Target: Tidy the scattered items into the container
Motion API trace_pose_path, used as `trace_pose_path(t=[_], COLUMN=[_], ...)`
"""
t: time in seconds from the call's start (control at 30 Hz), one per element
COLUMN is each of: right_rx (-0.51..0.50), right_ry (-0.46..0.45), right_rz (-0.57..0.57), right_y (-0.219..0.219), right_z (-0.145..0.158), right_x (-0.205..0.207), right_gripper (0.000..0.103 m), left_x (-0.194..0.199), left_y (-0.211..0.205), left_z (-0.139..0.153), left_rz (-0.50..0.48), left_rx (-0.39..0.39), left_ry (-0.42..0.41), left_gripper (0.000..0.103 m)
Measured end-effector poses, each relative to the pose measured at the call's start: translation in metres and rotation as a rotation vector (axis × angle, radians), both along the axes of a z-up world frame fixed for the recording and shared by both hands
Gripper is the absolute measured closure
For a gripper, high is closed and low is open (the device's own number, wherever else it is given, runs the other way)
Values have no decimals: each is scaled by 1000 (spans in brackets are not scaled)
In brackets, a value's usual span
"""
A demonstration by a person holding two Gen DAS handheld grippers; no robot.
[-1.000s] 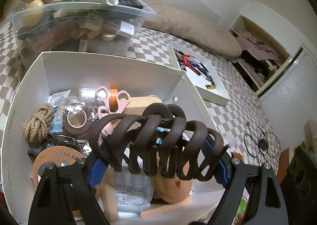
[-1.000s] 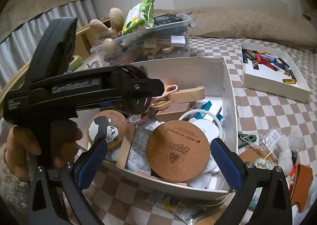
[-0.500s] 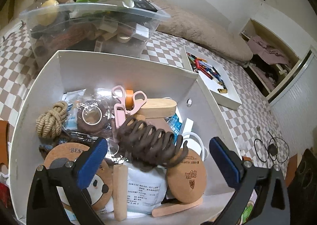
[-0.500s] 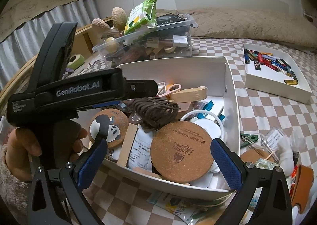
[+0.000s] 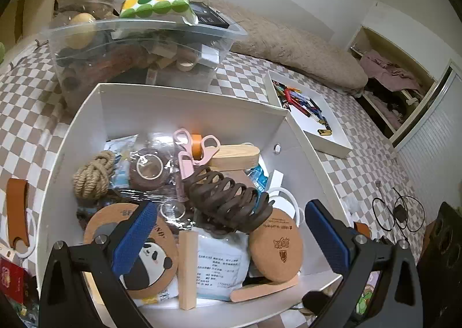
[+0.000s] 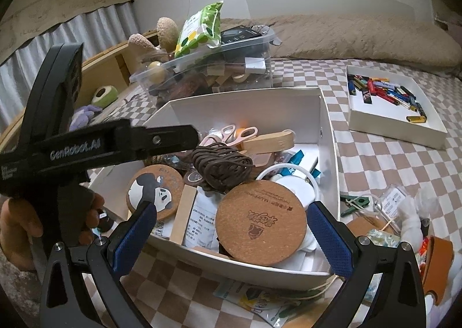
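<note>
A dark brown hair claw (image 5: 228, 198) lies loose in the white box (image 5: 187, 91), on top of cork coasters, pink scissors, tape and a jute rope knot. My left gripper (image 5: 228, 212) hangs over the box's near side with its blue pads (image 5: 132, 238) wide open and nothing between them. In the right wrist view the claw (image 6: 222, 166) rests mid-box (image 6: 245, 94), below the left gripper's black frame (image 6: 86, 148), which a hand (image 6: 17, 226) holds. My right gripper (image 6: 232, 212) stands open and empty above the box's near rim.
Loose items lie right of the box: green clips (image 6: 355, 202), small packets (image 6: 395, 203), a brown leather strap (image 6: 439, 253). A packet (image 6: 260, 302) pokes out under the box. Behind it stands a clear bin (image 5: 138, 47); a white tray of pens (image 6: 389, 102) sits at the right.
A second ago the left gripper held the hair claw between its pads. The jaws opened, the claw dropped into the box, and the left gripper drew back slightly. The right gripper stayed put.
</note>
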State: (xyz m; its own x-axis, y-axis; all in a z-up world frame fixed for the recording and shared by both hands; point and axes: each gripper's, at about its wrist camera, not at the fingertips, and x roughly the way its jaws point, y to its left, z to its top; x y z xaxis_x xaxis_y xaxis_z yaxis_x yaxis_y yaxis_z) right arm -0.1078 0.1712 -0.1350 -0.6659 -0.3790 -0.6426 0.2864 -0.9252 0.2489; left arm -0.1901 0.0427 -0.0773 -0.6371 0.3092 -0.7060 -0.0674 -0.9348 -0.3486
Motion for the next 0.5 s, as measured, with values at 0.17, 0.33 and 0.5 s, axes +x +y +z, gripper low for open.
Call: trace_pose_path(t=[0.17, 0.33, 0.5], right_rx=[6, 14, 24], right_ry=[20, 14, 24], right_rz=[-19, -37, -54], right_y=[0, -1, 0], right_z=[6, 5, 6], right_x=[6, 12, 21], right_gripper=[0, 0, 0], left_x=[12, 24, 38], left_y=[-4, -8, -12], left_z=[6, 14, 20], left_rz=[6, 12, 21], left_rx=[-21, -40, -68], left_ry=[16, 39, 60], left_gripper=[0, 0, 0])
